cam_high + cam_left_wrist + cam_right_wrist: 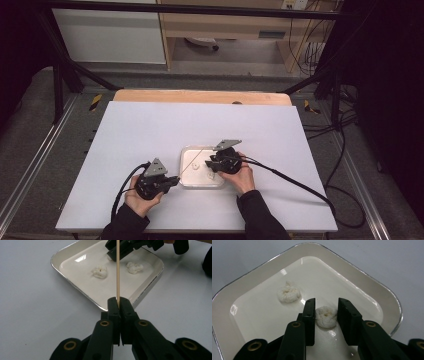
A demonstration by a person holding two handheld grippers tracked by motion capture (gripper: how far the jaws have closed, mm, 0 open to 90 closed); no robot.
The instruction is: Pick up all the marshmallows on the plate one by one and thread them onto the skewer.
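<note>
A shallow white tray (186, 181) lies on the table and holds three small white dough-like lumps. My left gripper (118, 301) is shut on a thin wooden skewer (117, 277) that points over the tray's near rim (75, 287). In the high view this gripper (171, 181) is at the tray's left side. My right gripper (327, 302) is open low in the tray (367, 277), one jaw on each side of a lump (326, 316). A second lump (289, 293) lies beyond it. In the left gripper view, two lumps (100, 272) (134, 267) lie free.
The tray sits on a white sheet (150, 130) that covers a wooden table (200, 96). A black frame (65, 75) and cables (345, 145) flank the table. Both forearms come in from the near edge.
</note>
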